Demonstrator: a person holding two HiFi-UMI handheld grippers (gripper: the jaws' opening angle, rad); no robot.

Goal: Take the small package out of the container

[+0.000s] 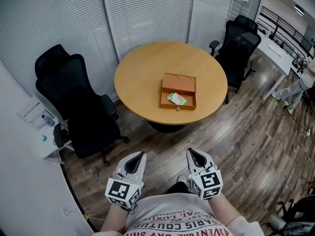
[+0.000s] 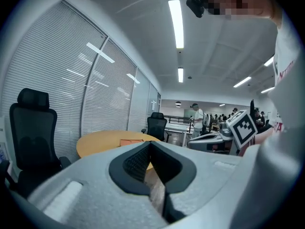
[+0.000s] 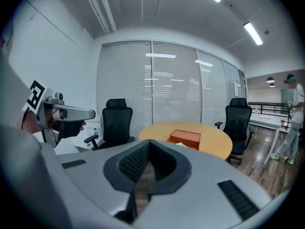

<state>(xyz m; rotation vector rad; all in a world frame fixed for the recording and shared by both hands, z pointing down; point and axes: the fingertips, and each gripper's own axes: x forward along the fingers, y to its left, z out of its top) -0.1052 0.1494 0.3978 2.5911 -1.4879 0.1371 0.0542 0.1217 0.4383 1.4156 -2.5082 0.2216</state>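
The left gripper point(image 1: 138, 157) and right gripper point(image 1: 193, 155) are smooth grey plastic shells with black ribbed pads and checkered marker cubes at the rear. Beyond them lies a plank floor point(image 1: 236, 146), then a round, smooth wooden table point(image 1: 142, 68) carrying a flat rectangular orange box point(image 1: 179, 83), its lid open toward 12 o'clock. Black padded chairs point(image 1: 74, 102) and slatted blinds point(image 1: 147, 14) stand behind.

The package point(image 1: 176, 99) is small, flat, green and white, lying tilted in the box's near half.

Both grippers sit side by side at 6 o'clock, pointing to 12, well short of the table. Each pair of jaws is closed tip to tip, holding nothing.
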